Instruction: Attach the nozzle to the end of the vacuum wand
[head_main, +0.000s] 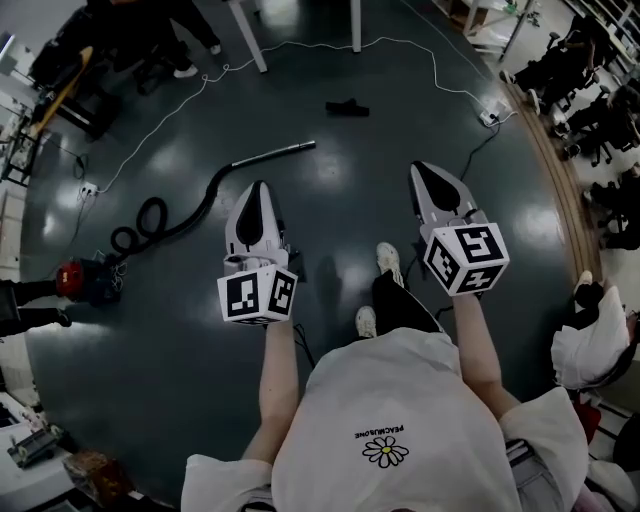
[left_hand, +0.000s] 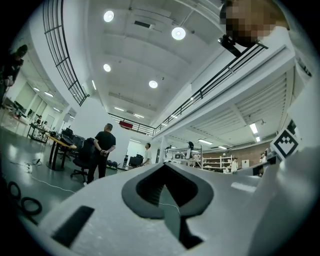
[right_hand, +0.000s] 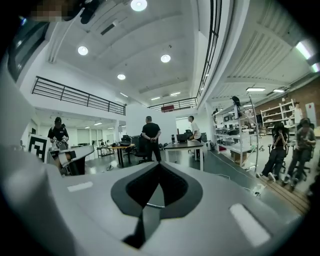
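In the head view the silver vacuum wand (head_main: 275, 153) lies on the dark floor ahead, its black hose (head_main: 170, 222) curling left to the red vacuum body (head_main: 78, 279). The black nozzle (head_main: 347, 108) lies apart, farther ahead and to the right of the wand's tip. My left gripper (head_main: 261, 186) hovers just this side of the wand, shut and empty. Off to the wand's right, my right gripper (head_main: 421, 168) is shut too and holds nothing. Both gripper views look level across the hall; the left gripper (left_hand: 165, 166) and right gripper (right_hand: 159, 165) show closed tips. A loop of hose (left_hand: 24, 203) shows low left.
A white cable (head_main: 160, 125) runs across the floor to a power strip (head_main: 490, 117). White table legs (head_main: 250, 40) stand at the far side. Seated people and chairs (head_main: 575, 70) line the right edge. My own feet (head_main: 386, 262) are below the grippers.
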